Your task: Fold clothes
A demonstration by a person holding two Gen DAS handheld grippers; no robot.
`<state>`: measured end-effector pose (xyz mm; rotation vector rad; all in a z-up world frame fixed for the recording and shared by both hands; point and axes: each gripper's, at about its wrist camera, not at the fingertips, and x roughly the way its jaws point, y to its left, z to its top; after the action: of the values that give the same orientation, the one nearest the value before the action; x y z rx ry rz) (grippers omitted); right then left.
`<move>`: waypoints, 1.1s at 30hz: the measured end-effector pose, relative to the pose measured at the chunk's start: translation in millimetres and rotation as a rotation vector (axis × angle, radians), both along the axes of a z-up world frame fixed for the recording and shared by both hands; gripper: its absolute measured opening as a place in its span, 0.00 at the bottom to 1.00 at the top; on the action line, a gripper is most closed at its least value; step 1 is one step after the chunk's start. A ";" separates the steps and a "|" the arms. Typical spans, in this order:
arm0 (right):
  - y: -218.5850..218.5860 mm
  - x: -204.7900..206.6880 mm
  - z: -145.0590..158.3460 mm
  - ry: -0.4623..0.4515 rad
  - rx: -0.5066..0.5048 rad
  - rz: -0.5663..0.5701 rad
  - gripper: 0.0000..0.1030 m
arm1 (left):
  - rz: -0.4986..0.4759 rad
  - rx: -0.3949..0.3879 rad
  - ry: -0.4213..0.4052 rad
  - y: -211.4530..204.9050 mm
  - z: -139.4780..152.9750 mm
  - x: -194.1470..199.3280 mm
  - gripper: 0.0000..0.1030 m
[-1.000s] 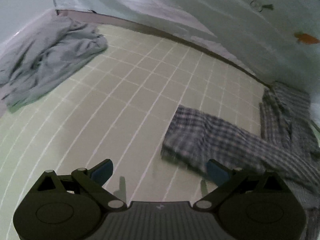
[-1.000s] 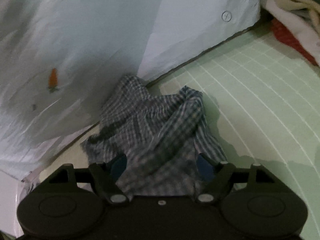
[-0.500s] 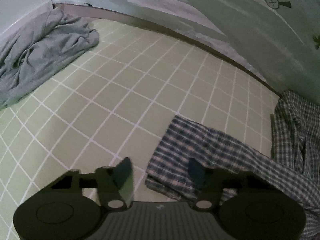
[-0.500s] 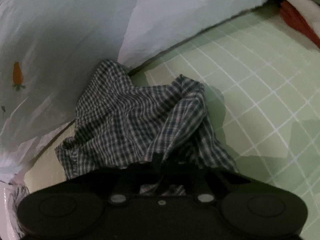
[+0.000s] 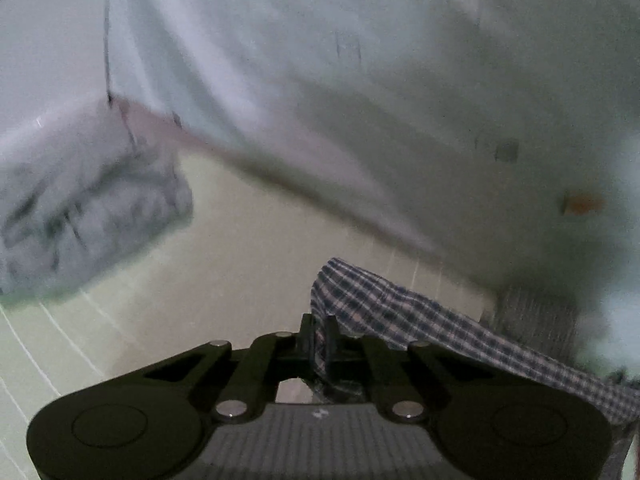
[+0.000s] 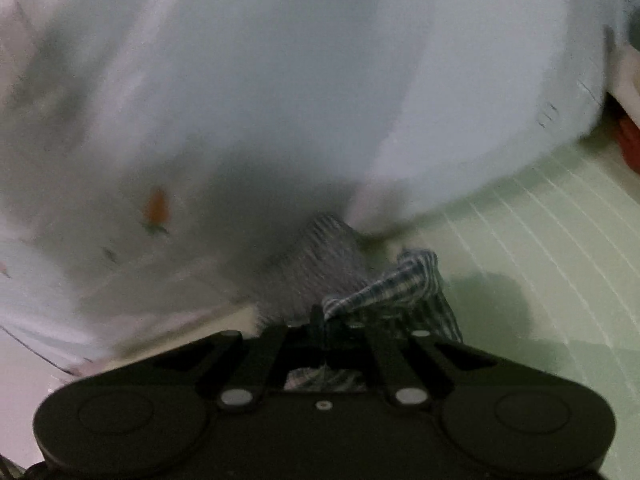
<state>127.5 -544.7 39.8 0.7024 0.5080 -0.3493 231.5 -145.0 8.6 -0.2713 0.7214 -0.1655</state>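
A blue-and-white checked garment [image 5: 432, 320] is lifted off the green gridded mat [image 5: 240, 240]. My left gripper [image 5: 319, 330] is shut on one edge of it; the cloth runs from the fingers off to the lower right. In the right wrist view my right gripper [image 6: 322, 320] is shut on another part of the checked garment [image 6: 404, 280], which bunches up just past the fingertips. More of the cloth hangs blurred behind it. Both views are smeared by motion.
A crumpled grey garment [image 5: 88, 208] lies at the mat's far left. A pale sheet with small printed carrots [image 6: 156, 208] rises like a wall along the back of the green mat [image 6: 540, 240]. Red and white cloth [image 6: 628, 140] sits at the far right edge.
Both grippers closed on the checked garment, the right one first, the left one after. Both have since swung upward with the cloth, lifting it off the mat.
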 end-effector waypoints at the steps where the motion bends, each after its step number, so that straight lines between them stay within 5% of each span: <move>1: 1.0 3.2 7.1 -0.022 -0.002 0.011 0.01 | 0.017 -0.019 -0.033 6.3 11.7 -0.3 0.05; 5: 2.8 33.3 -7.8 0.024 -0.004 0.053 0.01 | 0.055 -0.015 -0.104 18.1 31.1 8.0 0.05; 10: 4.7 72.2 -31.7 0.099 -0.006 0.105 0.02 | 0.075 0.014 0.007 17.1 -6.8 29.3 0.05; 13: -3.7 70.7 -47.9 0.158 0.025 0.053 0.22 | 0.082 0.008 0.088 17.3 -31.9 36.0 0.05; 14: -7.5 63.1 -50.0 0.160 0.017 0.028 0.46 | 0.086 0.007 0.102 18.7 -37.0 34.7 0.05; 15: -11.2 55.6 -52.0 0.163 0.010 0.003 0.60 | 0.090 0.006 0.114 20.9 -42.0 32.9 0.05; 19: -27.9 28.3 -61.8 0.185 -0.008 -0.090 0.64 | 0.108 -0.002 0.150 29.2 -56.0 27.2 0.05; 25: -50.5 35.5 -90.9 0.237 0.077 -0.071 0.59 | 0.112 0.010 0.164 29.1 -64.3 33.9 0.05; 26: -50.8 42.9 -94.6 0.243 0.075 -0.052 0.47 | 0.111 0.013 0.164 28.9 -64.8 34.8 0.05; 27: -51.4 48.7 -96.3 0.240 0.072 -0.025 0.20 | 0.111 0.016 0.164 28.7 -65.3 35.7 0.05; 28: -53.6 54.8 -97.5 0.239 0.064 0.001 0.06 | 0.110 0.019 0.164 28.7 -65.7 36.3 0.05; 33: -75.3 82.5 -105.0 0.267 0.040 -0.002 0.04 | 0.107 0.019 0.179 27.1 -70.5 38.6 0.05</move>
<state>210.0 -620.0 -65.2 0.6983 0.7686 -0.4388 270.1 -118.0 -61.9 -0.3083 0.8830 -0.0327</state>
